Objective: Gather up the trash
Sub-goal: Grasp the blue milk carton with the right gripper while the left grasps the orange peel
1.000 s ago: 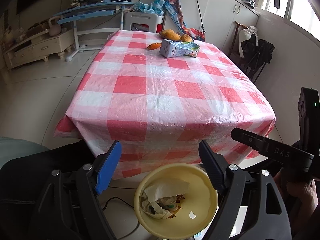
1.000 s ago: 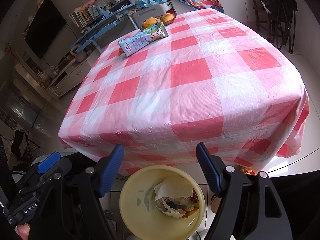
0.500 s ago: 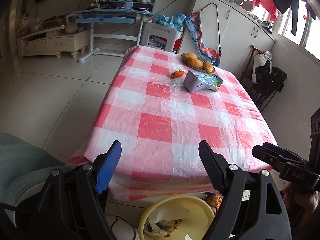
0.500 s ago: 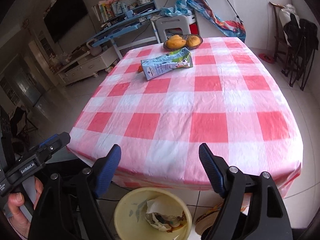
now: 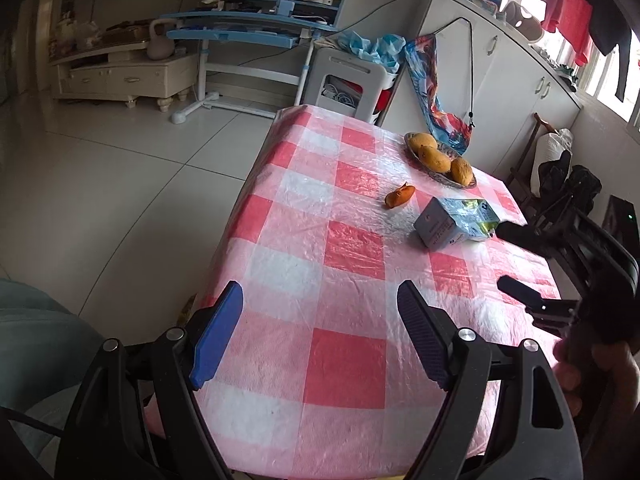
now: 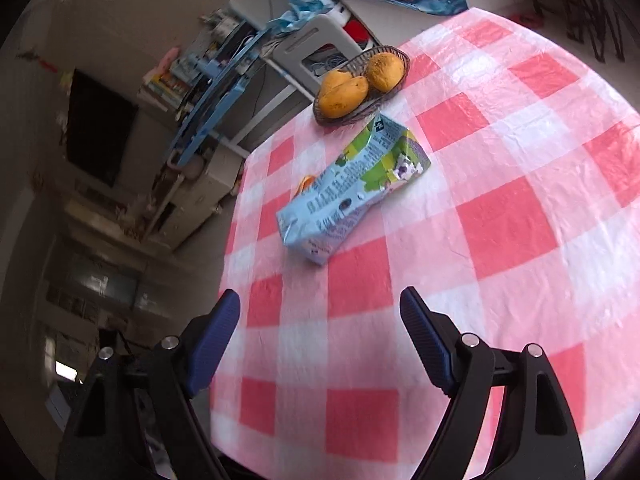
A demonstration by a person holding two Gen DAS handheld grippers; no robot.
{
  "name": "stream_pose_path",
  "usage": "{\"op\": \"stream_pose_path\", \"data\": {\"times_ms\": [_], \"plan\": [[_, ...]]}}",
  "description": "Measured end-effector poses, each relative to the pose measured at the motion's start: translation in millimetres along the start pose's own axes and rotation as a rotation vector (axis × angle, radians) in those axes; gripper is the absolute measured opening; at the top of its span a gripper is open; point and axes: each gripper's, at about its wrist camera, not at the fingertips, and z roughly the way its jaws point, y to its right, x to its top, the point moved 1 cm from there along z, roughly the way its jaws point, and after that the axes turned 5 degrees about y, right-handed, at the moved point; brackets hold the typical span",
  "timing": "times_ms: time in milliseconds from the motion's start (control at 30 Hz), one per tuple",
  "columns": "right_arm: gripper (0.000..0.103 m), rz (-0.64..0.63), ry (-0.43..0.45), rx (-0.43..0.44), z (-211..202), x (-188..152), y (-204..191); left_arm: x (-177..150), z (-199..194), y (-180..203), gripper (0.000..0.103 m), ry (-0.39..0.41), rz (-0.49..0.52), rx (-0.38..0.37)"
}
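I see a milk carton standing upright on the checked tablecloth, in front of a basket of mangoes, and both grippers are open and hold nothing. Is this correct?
Not quite. The milk carton is not standing upright: it lies flat on its side, as the right wrist view shows clearly. The rest holds: it is on the checked tablecloth, in front of the basket of mangoes, and the left gripper and the right gripper are open and hold nothing.

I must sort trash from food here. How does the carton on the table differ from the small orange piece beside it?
The milk carton is a large boxy pack, light blue and green with print; the orange scrap is small, rounded and plain orange. The milk carton lies on its side, dented, while the orange scrap is curled like peel, though what it is stays unclear. Both lie loose on the checked tablecloth, outside the fruit basket.
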Motion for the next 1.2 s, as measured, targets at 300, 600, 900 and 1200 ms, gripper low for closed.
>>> {"op": "stream_pose_path", "data": {"times_ms": [300, 600, 900, 1200], "plan": [[0.079, 0.056, 0.074, -0.241, 71, 37, -26, 4, 11, -12, 0.076, -0.012, -0.079, -0.030], [0.047, -0.244, -0.069, -0.194, 59, 54, -6, 24, 55, 6, 0.076, -0.066, -0.038, -0.039], [0.044, -0.421, -0.190, -0.168, -17, 28, 38, 56, 125, 71, 0.076, -0.059, 0.166, -0.040], [0.057, -0.395, -0.127, -0.153, -1, 38, 42, 78, 182, 119, 0.075, -0.105, 0.371, 0.010]]}}
